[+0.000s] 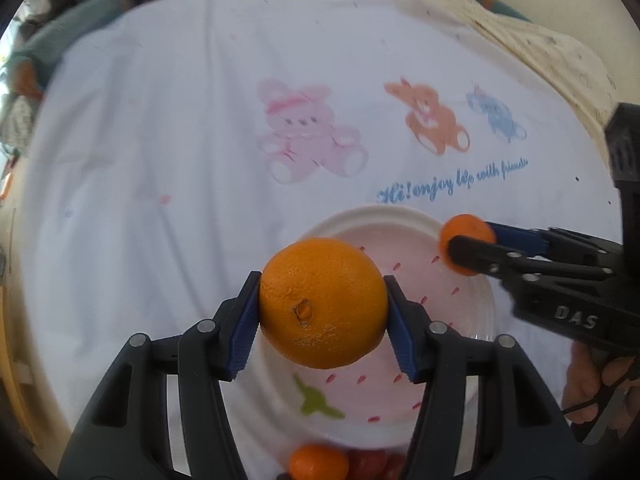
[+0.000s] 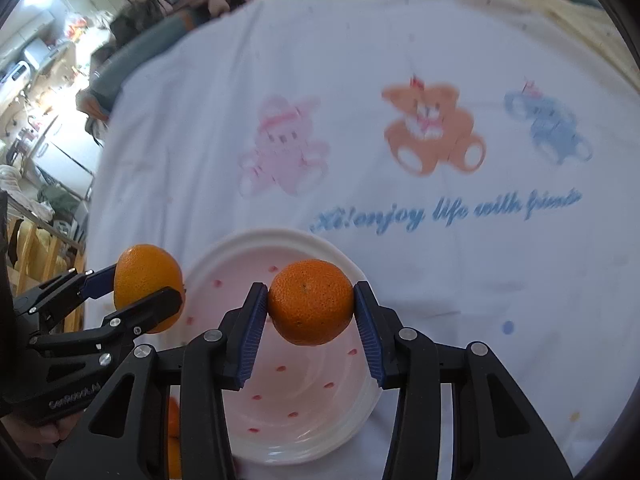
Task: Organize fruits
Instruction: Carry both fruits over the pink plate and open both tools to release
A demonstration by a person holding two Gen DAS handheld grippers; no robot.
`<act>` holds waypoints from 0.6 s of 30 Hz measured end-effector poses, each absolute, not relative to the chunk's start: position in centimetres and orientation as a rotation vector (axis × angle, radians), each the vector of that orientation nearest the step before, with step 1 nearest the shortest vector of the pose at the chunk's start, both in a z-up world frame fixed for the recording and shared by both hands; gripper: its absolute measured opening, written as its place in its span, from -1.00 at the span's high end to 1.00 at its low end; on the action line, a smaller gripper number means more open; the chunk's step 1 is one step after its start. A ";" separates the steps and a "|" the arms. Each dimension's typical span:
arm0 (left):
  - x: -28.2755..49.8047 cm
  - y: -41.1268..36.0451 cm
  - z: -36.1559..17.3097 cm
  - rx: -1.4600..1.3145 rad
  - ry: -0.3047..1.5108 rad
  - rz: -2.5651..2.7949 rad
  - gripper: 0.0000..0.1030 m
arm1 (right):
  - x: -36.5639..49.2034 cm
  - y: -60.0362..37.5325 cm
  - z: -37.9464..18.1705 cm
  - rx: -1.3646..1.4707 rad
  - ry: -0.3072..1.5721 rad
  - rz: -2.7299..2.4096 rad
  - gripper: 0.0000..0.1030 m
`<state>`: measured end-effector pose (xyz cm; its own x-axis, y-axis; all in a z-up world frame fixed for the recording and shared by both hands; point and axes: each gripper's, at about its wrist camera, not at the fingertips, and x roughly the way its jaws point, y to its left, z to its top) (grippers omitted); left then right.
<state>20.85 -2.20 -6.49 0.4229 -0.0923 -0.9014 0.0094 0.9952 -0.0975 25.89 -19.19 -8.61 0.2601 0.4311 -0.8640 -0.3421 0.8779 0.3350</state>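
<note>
My left gripper (image 1: 323, 306) is shut on a large orange (image 1: 323, 302) with a small scar in its peel, held above a white bowl (image 1: 486, 312) with a pink strawberry print. From the right wrist view the same orange (image 2: 146, 280) and left gripper (image 2: 140, 290) hang over the bowl's left rim. My right gripper (image 2: 311, 304) is shut on a smaller mandarin (image 2: 311, 302), above the bowl (image 2: 356, 412). In the left wrist view that mandarin (image 1: 468, 232) and the right gripper (image 1: 470, 242) sit over the bowl's far right rim.
A white cloth (image 1: 160, 160) printed with pink, orange and blue bears and blue lettering covers the surface. Another mandarin (image 1: 318, 462) and something red (image 1: 372, 466) lie just in front of the bowl. Orange fruit (image 2: 172, 432) shows behind my right gripper's fingers. A hand (image 1: 596, 384) grips the right tool.
</note>
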 end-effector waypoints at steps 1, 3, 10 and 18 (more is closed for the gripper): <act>21.2 -2.5 -7.0 -0.071 1.146 -0.065 -0.04 | 26.2 -19.2 -9.2 0.103 1.220 0.528 0.10; 21.7 -2.9 -7.9 -0.047 1.161 -0.064 -0.05 | 26.9 -19.5 -10.2 0.157 1.253 0.529 0.10; 22.3 -3.0 -10.2 -0.054 1.225 -0.065 -0.05 | 27.3 -19.7 -11.1 0.229 1.280 0.569 0.08; 22.4 -3.3 -10.4 -0.036 1.226 -0.059 -0.09 | 27.3 -19.8 -11.2 0.265 1.279 0.570 0.05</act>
<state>22.43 -3.35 -10.42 0.3369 -0.0643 -0.9393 0.0257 0.9979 -0.0591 27.26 -19.78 -11.17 0.1744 0.5388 -0.8242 -0.2531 0.8334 0.4913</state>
